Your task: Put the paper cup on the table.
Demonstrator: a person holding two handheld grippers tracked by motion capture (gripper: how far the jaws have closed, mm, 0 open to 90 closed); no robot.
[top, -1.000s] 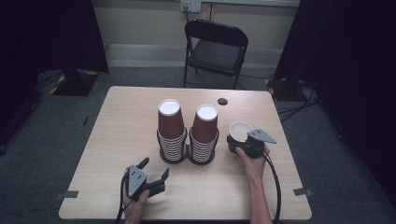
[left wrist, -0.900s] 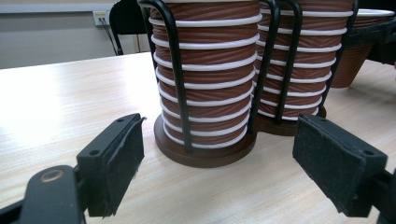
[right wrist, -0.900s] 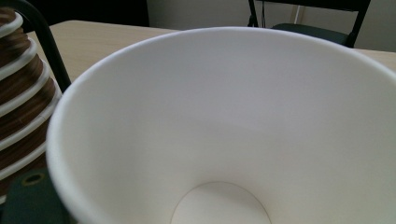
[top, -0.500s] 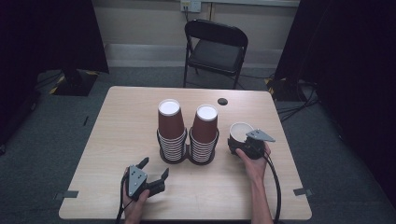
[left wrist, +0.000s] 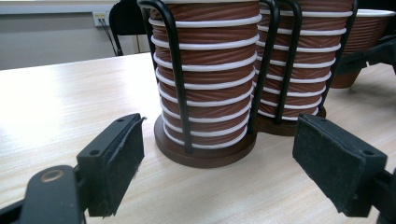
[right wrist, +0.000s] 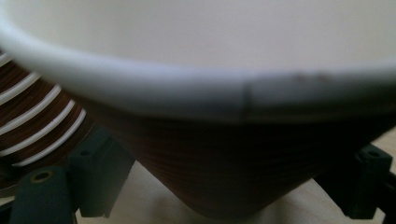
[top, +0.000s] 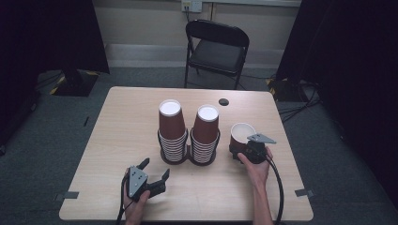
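Two cup stacks [top: 188, 131] stand mid-table in their wire holder [left wrist: 205, 154], so my right gripper [top: 245, 151] grips one loose cup [top: 241, 134] near the right edge, while my left gripper [top: 152, 176] waits wide open by the front edge

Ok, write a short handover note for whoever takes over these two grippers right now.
Right gripper: jaws on either side of a single brown ribbed paper cup with a white rim, upright beside the holder; whether they clamp it cannot be told.
Left gripper: open, empty, low over the light wooden table, facing the black wire two-slot cup holder.
Holder: two stacks of inverted brown cups.
Left: probably moving the single cup on.
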